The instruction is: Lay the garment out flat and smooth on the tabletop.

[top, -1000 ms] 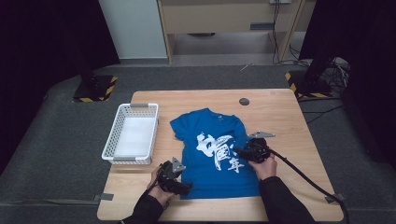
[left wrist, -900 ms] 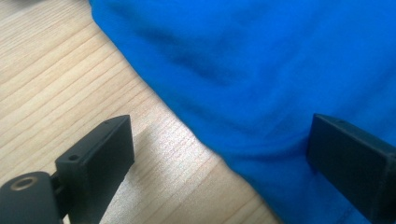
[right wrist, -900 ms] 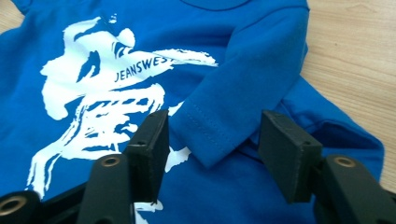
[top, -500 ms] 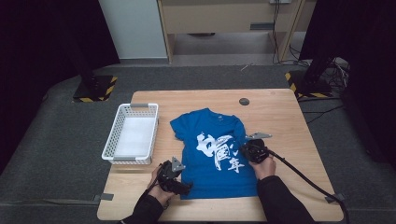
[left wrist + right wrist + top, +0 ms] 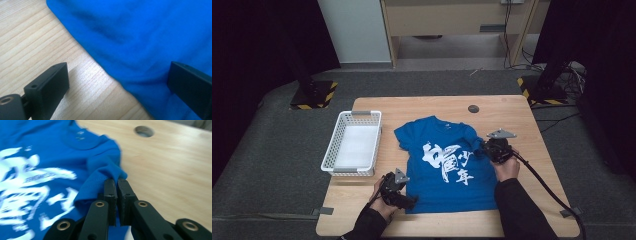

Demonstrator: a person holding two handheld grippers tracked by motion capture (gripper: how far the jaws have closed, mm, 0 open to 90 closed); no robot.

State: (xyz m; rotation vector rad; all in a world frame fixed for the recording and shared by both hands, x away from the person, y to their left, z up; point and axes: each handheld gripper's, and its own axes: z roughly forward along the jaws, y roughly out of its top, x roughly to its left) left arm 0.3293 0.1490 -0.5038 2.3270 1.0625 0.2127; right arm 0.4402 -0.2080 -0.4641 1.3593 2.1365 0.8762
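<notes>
Since a second ago, right tool (image 5: 486,146) shifted slightly up the sleeve edge and just been closing, now clamped on a bunched fold of the blue T-shirt (image 5: 447,165), sleeve cloth pinched between the two black jaws in the right gripper view (image 5: 116,180); left tool (image 5: 411,201) unmoved at the lower left hem corner. Left tool wide open, one jaw over bare wood, the other over blue cloth, hem edge (image 5: 140,75) running between them, pads not pressing. T-shirt spread flat, print up, in the middle of the wooden surface (image 5: 522,115), collar away from the person. White basket (image 5: 354,145) just beside the shirt's left sleeve, at the left edge. Round hole (image 5: 473,108) beyond the collar
</notes>
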